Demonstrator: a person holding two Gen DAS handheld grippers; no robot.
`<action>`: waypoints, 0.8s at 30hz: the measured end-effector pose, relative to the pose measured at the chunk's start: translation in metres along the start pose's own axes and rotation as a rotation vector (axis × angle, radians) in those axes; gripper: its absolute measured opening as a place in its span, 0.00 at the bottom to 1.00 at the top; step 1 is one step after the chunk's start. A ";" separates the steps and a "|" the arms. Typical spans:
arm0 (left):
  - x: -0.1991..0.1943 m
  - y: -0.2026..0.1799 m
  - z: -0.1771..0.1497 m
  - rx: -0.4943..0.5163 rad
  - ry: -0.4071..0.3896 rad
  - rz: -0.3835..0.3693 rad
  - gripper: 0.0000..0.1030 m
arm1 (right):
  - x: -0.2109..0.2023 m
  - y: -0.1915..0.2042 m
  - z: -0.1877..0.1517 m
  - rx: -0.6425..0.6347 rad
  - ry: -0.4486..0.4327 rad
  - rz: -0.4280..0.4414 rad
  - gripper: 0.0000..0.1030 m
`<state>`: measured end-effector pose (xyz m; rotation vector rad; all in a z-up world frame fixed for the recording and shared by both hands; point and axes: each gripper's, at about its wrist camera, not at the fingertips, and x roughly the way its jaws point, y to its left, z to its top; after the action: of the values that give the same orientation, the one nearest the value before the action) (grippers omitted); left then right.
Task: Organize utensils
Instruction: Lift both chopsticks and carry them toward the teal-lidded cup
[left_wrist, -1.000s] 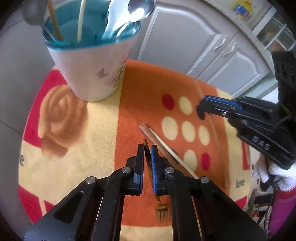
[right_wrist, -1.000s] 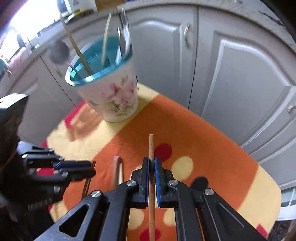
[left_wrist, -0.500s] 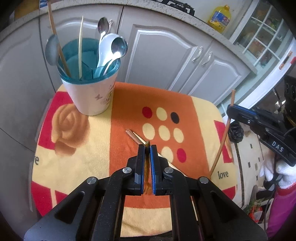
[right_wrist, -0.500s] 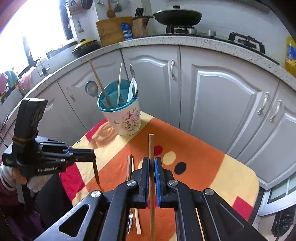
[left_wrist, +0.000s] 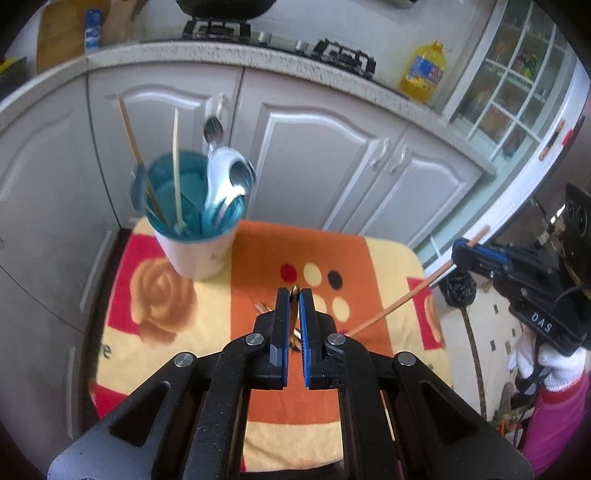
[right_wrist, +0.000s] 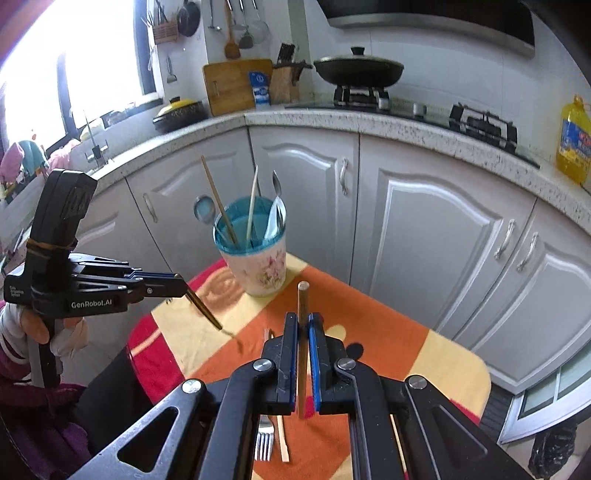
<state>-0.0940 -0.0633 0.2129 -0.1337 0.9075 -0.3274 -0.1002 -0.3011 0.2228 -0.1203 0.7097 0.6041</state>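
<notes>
While we hold both claws above the cloth-covered worktop (left_wrist: 177, 332), our left claw (left_wrist: 294, 295) is clamped on a slim gold-handled utensil (right_wrist: 202, 305) and our right claw (right_wrist: 303, 325) pinches a wooden chopstick (right_wrist: 302, 332). Both items hang clear of the cloth. Near the worktop's far edge stands the floral cup (right_wrist: 256, 269) with spoons and chopsticks upright in it, and a fork (right_wrist: 264, 439) lies flat beside a wooden stick (right_wrist: 282, 439).
</notes>
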 end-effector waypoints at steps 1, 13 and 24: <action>-0.004 0.002 0.004 -0.003 -0.008 0.002 0.04 | -0.002 0.003 0.005 -0.006 -0.008 -0.002 0.05; -0.046 0.022 0.055 -0.020 -0.119 0.060 0.03 | -0.010 0.037 0.067 -0.046 -0.124 0.043 0.05; -0.038 0.041 0.094 -0.031 -0.167 0.153 0.03 | -0.008 0.063 0.136 -0.099 -0.203 0.072 0.05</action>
<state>-0.0321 -0.0144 0.2892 -0.1176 0.7528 -0.1572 -0.0621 -0.2119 0.3377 -0.1234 0.4889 0.7098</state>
